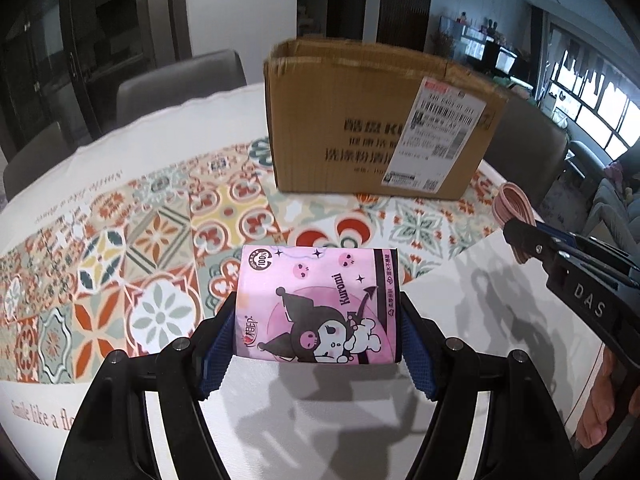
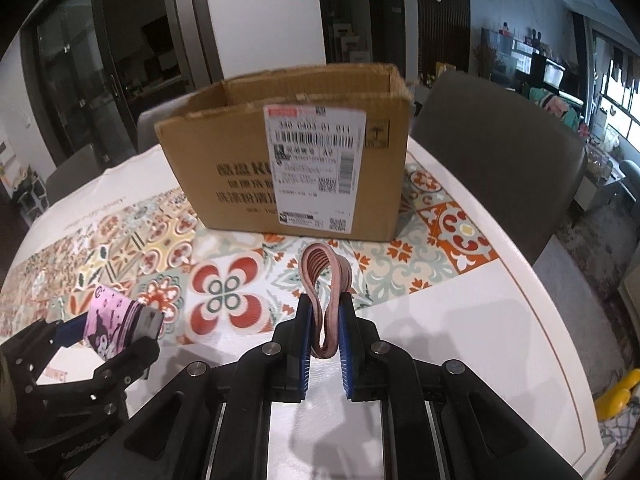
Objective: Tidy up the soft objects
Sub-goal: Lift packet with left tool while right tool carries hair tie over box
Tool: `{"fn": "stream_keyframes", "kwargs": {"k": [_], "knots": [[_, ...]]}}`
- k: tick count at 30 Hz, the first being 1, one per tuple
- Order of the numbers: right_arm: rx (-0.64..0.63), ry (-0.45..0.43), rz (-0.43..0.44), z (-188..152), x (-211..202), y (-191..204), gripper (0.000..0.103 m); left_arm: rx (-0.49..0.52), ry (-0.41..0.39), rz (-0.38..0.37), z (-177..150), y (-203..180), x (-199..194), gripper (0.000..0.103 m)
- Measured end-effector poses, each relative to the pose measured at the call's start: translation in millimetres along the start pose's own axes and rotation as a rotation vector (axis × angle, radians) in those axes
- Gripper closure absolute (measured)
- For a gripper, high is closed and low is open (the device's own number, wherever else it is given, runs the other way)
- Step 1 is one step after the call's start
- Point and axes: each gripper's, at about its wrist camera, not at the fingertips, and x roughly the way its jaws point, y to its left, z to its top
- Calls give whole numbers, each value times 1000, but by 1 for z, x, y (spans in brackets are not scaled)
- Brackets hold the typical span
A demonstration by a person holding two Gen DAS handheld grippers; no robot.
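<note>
My left gripper (image 1: pixel 318 312) is shut on a pink Kuromi tissue pack (image 1: pixel 316 304) and holds it above the table, short of the open cardboard box (image 1: pixel 372 120). The pack also shows at the lower left of the right wrist view (image 2: pixel 116 320). My right gripper (image 2: pixel 324 312) is shut on a folded pink soft band (image 2: pixel 322 276), squeezed between its blue pads, in front of the box (image 2: pixel 288 160). The band (image 1: pixel 514 204) and right gripper (image 1: pixel 520 236) show at the right edge of the left wrist view.
The round table (image 2: pixel 500 300) has a patterned tile cloth (image 1: pixel 140 240). Grey chairs stand behind it on the left (image 1: pixel 180 84) and on the right (image 2: pixel 500 152). A yellow object (image 2: pixel 616 396) lies on the floor at the right.
</note>
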Motion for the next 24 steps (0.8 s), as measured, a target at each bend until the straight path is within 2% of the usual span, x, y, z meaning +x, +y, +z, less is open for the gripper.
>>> {"fn": "stream_keyframes", "kwargs": {"k": [24], "knots": [[21,-136,35,23,-56,19,89,50,-231,6,46,2,-62,30]]}}
